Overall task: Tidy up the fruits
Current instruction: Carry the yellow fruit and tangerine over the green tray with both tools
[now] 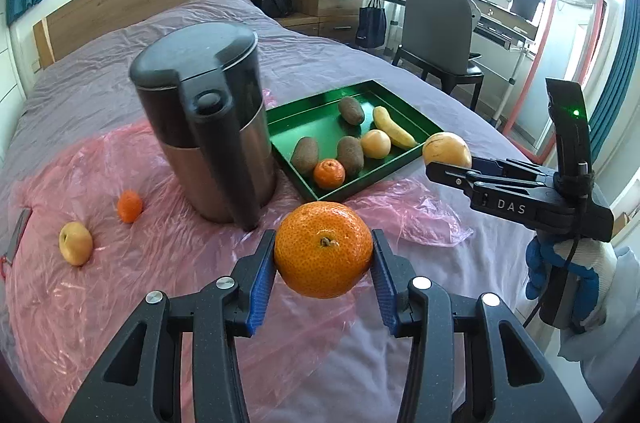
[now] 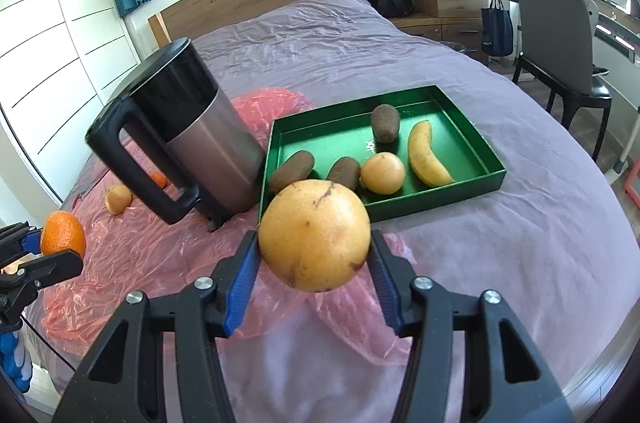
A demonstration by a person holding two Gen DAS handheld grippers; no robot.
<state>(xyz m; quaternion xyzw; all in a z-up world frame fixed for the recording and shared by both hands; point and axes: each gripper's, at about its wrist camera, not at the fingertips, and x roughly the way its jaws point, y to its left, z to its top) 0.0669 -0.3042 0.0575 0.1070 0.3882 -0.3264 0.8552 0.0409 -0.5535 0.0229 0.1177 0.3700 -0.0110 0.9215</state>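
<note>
Left gripper [image 1: 324, 251] grasps a tangerine [image 1: 323, 249]; right gripper [image 2: 314, 237] grasps a yellow fruit [image 2: 314, 235]. Only the left view shows the "DAS" lettering [image 1: 511, 207].

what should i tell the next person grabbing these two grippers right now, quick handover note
Left gripper: shut on a mandarin, held above the pink plastic sheet.
Right gripper: shut on a yellow round fruit, near the green tray.
Done: the tray holds three kiwis, a banana, a yellow round fruit and, in the left view, a small mandarin.
Left: place both held fruits, then fetch the small mandarin and the yellow fruit on the plastic beyond the kettle.
</note>
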